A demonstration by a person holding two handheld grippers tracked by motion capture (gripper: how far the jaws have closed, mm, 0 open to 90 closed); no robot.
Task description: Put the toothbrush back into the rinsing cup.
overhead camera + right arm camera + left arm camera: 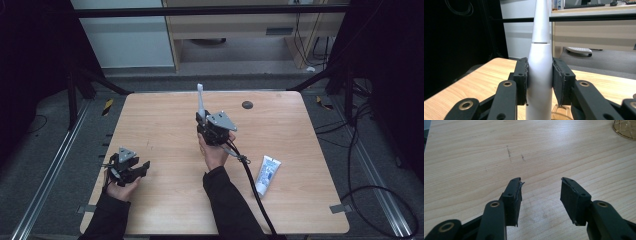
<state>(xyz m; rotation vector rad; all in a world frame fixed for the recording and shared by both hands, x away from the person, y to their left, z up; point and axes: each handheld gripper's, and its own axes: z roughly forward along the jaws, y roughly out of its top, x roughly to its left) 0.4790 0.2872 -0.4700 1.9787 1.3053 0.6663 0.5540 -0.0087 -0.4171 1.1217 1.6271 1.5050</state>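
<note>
Right tongs [539,82] were clamped on a white toothbrush [540,75], its long axis upright, head away from the worktop [165,125] at mid-table. Left tongs [541,195] stood wide and empty, low at the near-left. A paste tube [266,174] lay right of the right hand [215,152], nearer it. The left gripper view caught a gold wire rim [625,128]; the high view placed the tube.

toothbrush [541,50] head beyond top edge

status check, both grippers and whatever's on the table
Right gripper shut on upright white electric toothbrush. Left gripper open, empty, low over wooden table. White-and-blue toothpaste tube lying apart, right side.
</note>
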